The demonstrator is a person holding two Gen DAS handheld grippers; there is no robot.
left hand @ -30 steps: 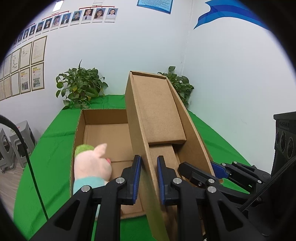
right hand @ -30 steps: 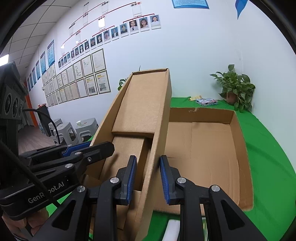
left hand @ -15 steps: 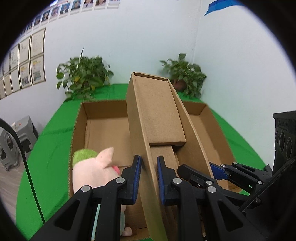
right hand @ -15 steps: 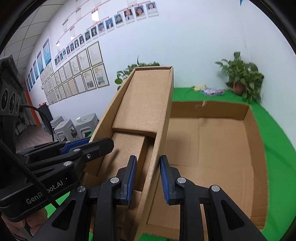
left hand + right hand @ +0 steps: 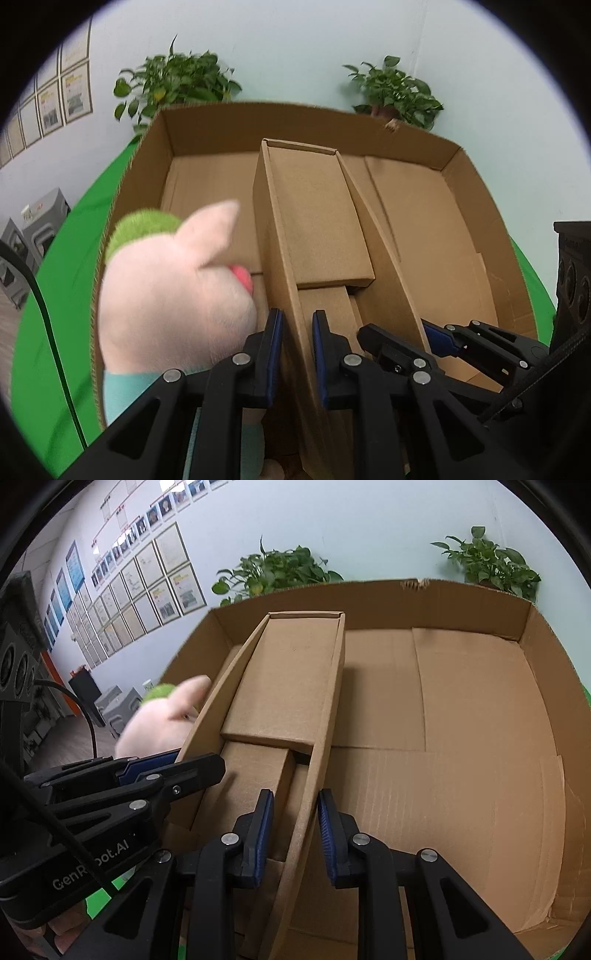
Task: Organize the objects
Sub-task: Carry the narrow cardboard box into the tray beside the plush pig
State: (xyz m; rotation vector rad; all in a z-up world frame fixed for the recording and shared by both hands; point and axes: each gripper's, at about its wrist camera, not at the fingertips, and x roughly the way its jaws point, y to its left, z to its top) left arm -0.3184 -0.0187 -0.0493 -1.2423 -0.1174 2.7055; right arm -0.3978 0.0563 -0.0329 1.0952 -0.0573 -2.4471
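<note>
1. the left gripper (image 5: 297, 332) has its blue-padded fingers (image 5: 275, 354) closed on the left side wall of a narrow cardboard box (image 5: 317, 221), one finger outside the wall and one inside.
2. the right gripper (image 5: 295, 829) pinches the opposite, right side wall of the same narrow box in the same way, one finger (image 5: 327, 834) outside and the other inside.
3. in the left wrist view the right gripper shows at the lower right, straddling the far wall; in the right wrist view the left gripper shows at the left, on the other wall.
4. the narrow box is open at the top and sits within the walls of a large open cardboard carton (image 5: 480, 709), near its left side; whether it rests on the carton floor or hangs just above it cannot be told.
5. inside the narrow box lie flat cardboard pieces, one overlapping the next.
6. a pink plush pig (image 5: 173, 295) with a green cap and a teal body stands at the carton's left wall, just beside the narrow box and close to the left gripper's outer finger.
7. the carton stands on a green cloth (image 5: 66, 266).
8. two potted plants (image 5: 177, 81) stand behind the carton against a pale wall with framed papers (image 5: 147, 590).
</note>
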